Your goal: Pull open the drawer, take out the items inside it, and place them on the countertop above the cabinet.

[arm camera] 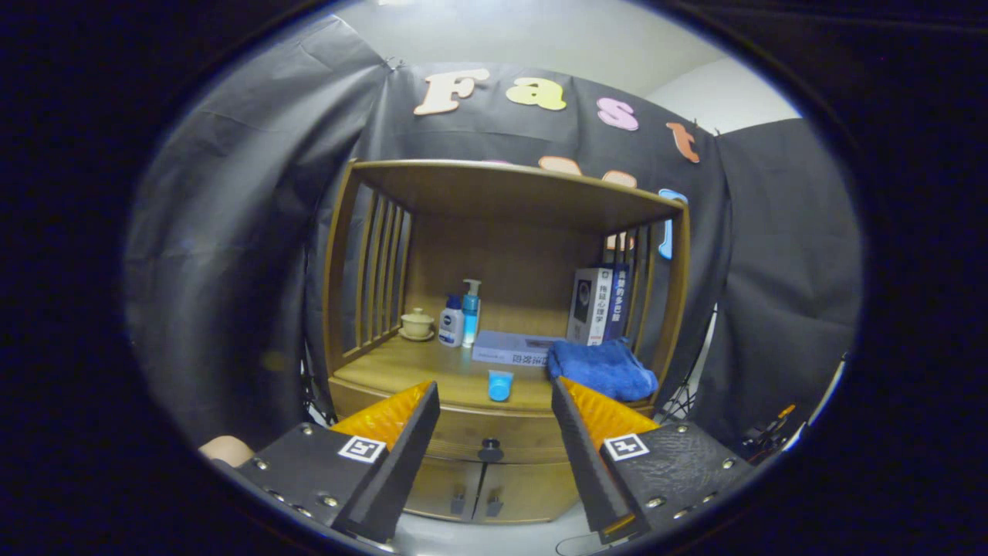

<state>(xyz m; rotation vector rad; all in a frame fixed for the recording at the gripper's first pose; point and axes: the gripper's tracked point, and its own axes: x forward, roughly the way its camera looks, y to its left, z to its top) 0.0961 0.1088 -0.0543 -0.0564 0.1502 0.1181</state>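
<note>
The tongs (494,432) stand wide apart and hold nothing, aimed at the cabinet (494,463) from a little way off. The drawer (463,432) looks shut, its dark knob (490,448) sitting between the fingers at about 6 o'clock from the counter's (417,371) front edge. The step in hand appears to be reaching that knob: I would carry the tongs straight in and slightly down, keep them level, narrow them round the knob, then pull back in a straight line so the drawer does not bind. What lies inside cannot be told. Count on the counter: one small blue tube (500,384) at 12 o'clock from the knob; one blue towel (602,369) at 3 o'clock from the tube; one flat book (513,347) behind it; two upright books (598,305) at 1 o'clock; two bottles (461,316) at 11 o'clock; one lidded cup (417,323) at their 9 o'clock. Below the drawer, two doors (486,490), each with a handle. Free counter lies left of the tube.
</note>
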